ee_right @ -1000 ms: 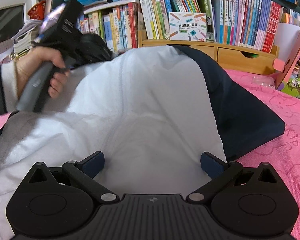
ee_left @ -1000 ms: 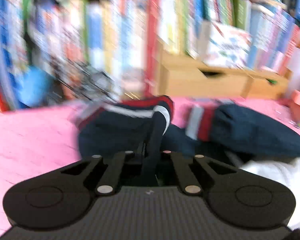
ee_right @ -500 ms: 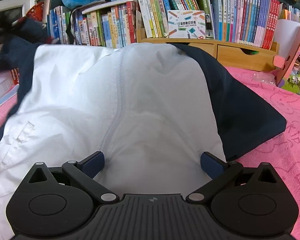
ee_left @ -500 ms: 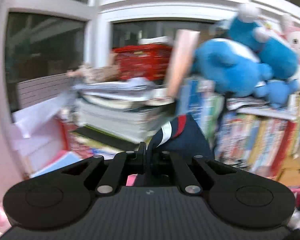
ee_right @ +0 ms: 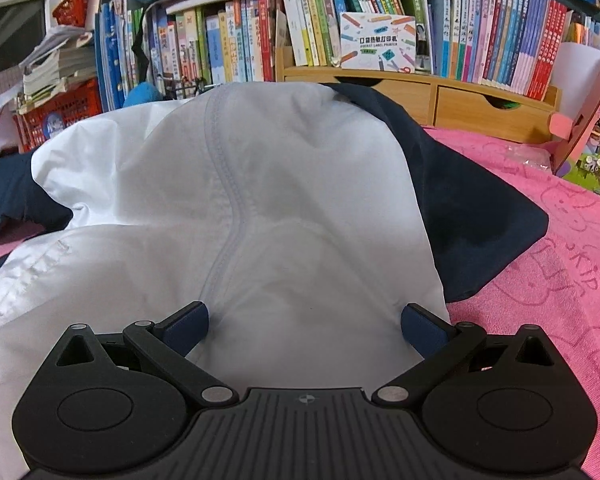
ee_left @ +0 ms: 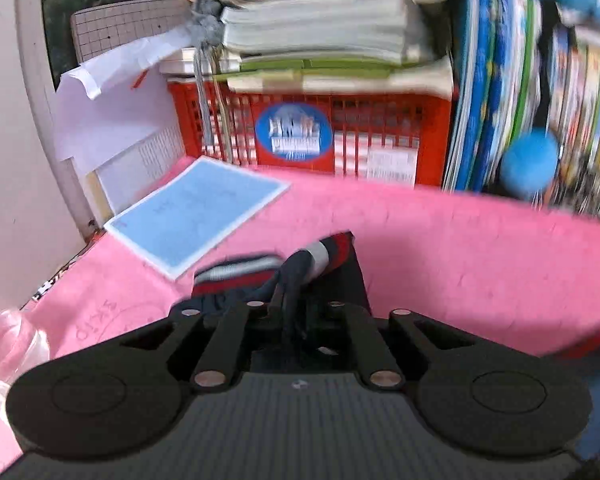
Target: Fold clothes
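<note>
A navy jacket with white lining (ee_right: 284,208) lies bunched on the pink cloth (ee_right: 560,280), lining side up, navy shell (ee_right: 472,216) showing at the right. My right gripper (ee_right: 304,320) is open, its blue pads (ee_right: 186,326) spread either side of the white lining, low against it. My left gripper (ee_left: 290,304) is shut on the jacket's navy cuff with red and white stripes (ee_left: 320,254), held low over the pink cloth (ee_left: 440,256).
A blue sheet of paper (ee_left: 198,220) lies on the pink cloth ahead left of my left gripper. A red crate (ee_left: 312,132) with stacked books stands behind it. A bookshelf (ee_right: 380,32) and a wooden drawer unit (ee_right: 460,100) line the back.
My left gripper has swung the striped cuff up, away to the left, then down towards the pink cloth near the blue paper. The jacket's left side has spread out. My right gripper has stayed still.
</note>
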`<state>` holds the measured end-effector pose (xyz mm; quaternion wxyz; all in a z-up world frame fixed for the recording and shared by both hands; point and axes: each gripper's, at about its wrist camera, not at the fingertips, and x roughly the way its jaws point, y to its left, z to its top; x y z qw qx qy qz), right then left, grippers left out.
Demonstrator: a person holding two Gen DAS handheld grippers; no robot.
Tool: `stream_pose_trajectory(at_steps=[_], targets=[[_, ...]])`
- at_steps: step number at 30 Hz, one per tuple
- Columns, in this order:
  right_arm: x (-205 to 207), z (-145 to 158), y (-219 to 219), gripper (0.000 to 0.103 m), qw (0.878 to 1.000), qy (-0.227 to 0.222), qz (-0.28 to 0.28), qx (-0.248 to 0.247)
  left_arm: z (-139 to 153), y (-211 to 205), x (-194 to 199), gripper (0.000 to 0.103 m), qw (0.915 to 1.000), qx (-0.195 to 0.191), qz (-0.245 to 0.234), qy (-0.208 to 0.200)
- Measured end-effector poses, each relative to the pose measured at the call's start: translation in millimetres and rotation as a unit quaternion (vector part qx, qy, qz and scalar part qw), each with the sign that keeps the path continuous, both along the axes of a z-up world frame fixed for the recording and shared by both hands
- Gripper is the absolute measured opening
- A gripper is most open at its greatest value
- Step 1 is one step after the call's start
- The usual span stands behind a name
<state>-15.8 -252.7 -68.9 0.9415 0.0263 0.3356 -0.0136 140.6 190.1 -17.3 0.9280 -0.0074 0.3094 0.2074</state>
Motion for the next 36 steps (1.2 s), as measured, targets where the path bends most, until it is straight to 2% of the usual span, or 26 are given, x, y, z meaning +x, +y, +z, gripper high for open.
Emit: stream_pose_trajectory(at_steps=[2,4,5,6,7,10,13,17,20,22,27,29,32,34,35,36], targets=[[0,-1,1,0.103,1.0,0.002,0.0,-0.003,-1,-11,-10,0.025,0.9996,0.016,-0.02,-0.011],[1,-2,1,0.103,1.0,0.003,0.0,-0.006,10,-23,-25,0.048,0.9973,0.014,-0.062,-0.036],[1,-2,2,0.103,1.0,0.004,0.0,-0.007,17,-27,-33,0.056,0.9953,0.01,-0.083,-0.049],[1,-3,2,0.103,1.0,0.004,0.0,-0.007,25,-32,-43,0.073,0.9924,0.005,-0.105,-0.064],[1,-3,2,0.103,1.0,0.004,0.0,-0.008,32,-36,-55,0.082,0.9892,0.0,-0.124,-0.078],[1,-3,2,0.103,1.0,0.004,0.0,-0.008,52,-51,-89,0.091,0.978,-0.009,-0.176,-0.112],[1,-2,1,0.103,1.0,0.004,0.0,-0.007,62,-62,-122,0.091,0.9667,-0.041,-0.221,-0.122],[1,-2,0,0.103,1.0,0.005,0.0,-0.005,48,-80,-167,0.093,0.9434,-0.095,-0.302,-0.099],[1,-1,0,0.103,1.0,0.005,0.001,-0.005,25,-93,-195,0.097,0.9324,-0.132,-0.331,-0.061],[1,-1,-1,0.103,1.0,0.006,0.001,-0.005,8,-99,-204,0.098,0.927,-0.169,-0.333,-0.04],[-8,4,-1,0.103,1.0,-0.01,-0.007,-0.002,-23,-101,-189,0.098,0.9216,-0.265,-0.283,-0.007],[-19,10,-3,0.103,1.0,-0.026,-0.016,0.001,-29,-105,-177,0.094,0.9178,-0.291,-0.27,0.005],[-51,21,-16,0.103,0.998,-0.054,-0.022,0.035,-29,-123,-163,0.087,0.9048,-0.304,-0.299,0.003],[-73,26,-27,0.103,0.996,-0.068,-0.028,0.053,-30,-137,-154,0.059,0.8958,-0.315,-0.313,0.01],[-82,27,-33,0.103,0.996,-0.07,-0.037,0.052,-31,-143,-151,0.05,0.894,-0.319,-0.315,0.012],[-91,28,-39,0.103,0.995,-0.072,-0.045,0.05,-31,-148,-151,0.027,0.8949,-0.321,-0.31,0.012]])
